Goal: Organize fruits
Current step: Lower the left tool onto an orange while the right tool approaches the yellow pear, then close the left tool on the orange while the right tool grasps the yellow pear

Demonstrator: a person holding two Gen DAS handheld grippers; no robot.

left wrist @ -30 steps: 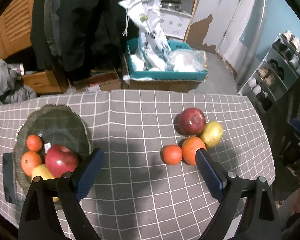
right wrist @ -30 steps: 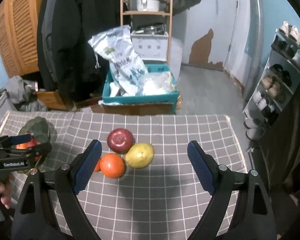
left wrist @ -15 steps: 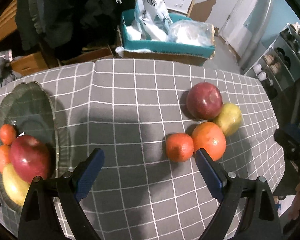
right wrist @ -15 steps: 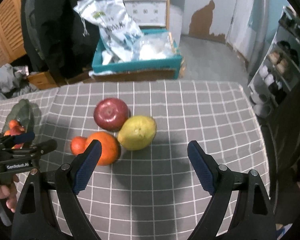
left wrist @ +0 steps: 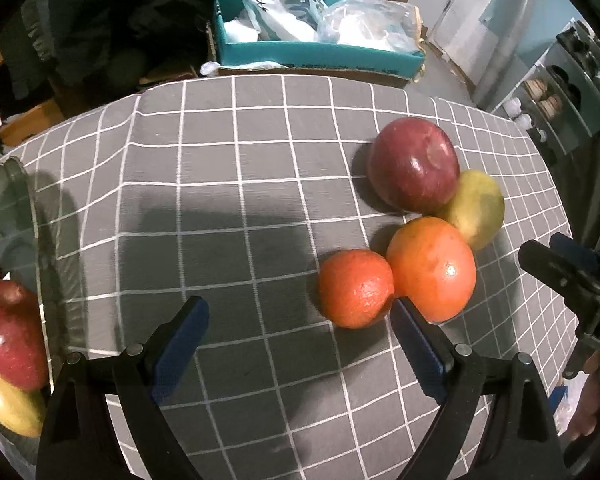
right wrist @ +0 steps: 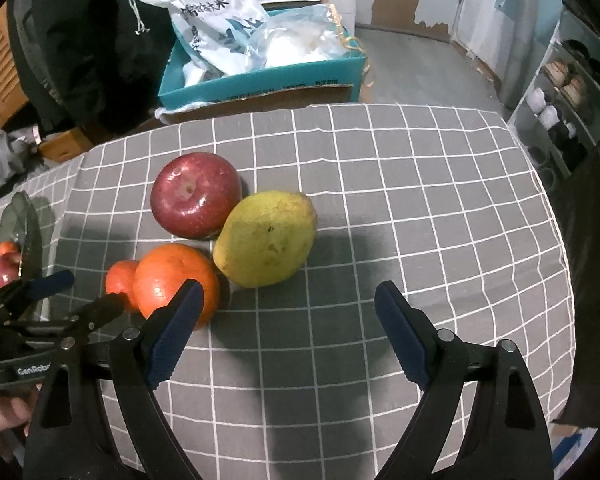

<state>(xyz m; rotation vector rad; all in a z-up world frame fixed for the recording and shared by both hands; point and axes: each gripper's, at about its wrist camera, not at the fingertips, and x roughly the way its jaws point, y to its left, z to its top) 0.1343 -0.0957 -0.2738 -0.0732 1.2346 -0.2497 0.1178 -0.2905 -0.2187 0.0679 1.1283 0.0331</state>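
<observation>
Four fruits sit together on the grey checked cloth: a red apple point(left wrist: 414, 164) point(right wrist: 196, 195), a yellow-green pear point(left wrist: 478, 208) point(right wrist: 266, 239), a large orange point(left wrist: 432, 268) point(right wrist: 176, 280) and a small orange point(left wrist: 356, 288) point(right wrist: 118, 282). My left gripper point(left wrist: 300, 332) is open and empty, just in front of the small orange. My right gripper point(right wrist: 288, 320) is open and empty, in front of the pear. A green glass plate point(left wrist: 16, 200) point(right wrist: 22, 216) at the left holds a red apple point(left wrist: 10, 332), a yellow fruit point(left wrist: 8, 408) and oranges.
A teal box point(left wrist: 320, 52) point(right wrist: 260, 80) with bags stands on the floor beyond the table's far edge. A shoe rack point(right wrist: 560, 92) is at the right. The cloth's right edge drops off near the fruits.
Both grippers have moved forward and down toward the four loose fruits, which look larger now. Both stay open. The fruits have not moved.
</observation>
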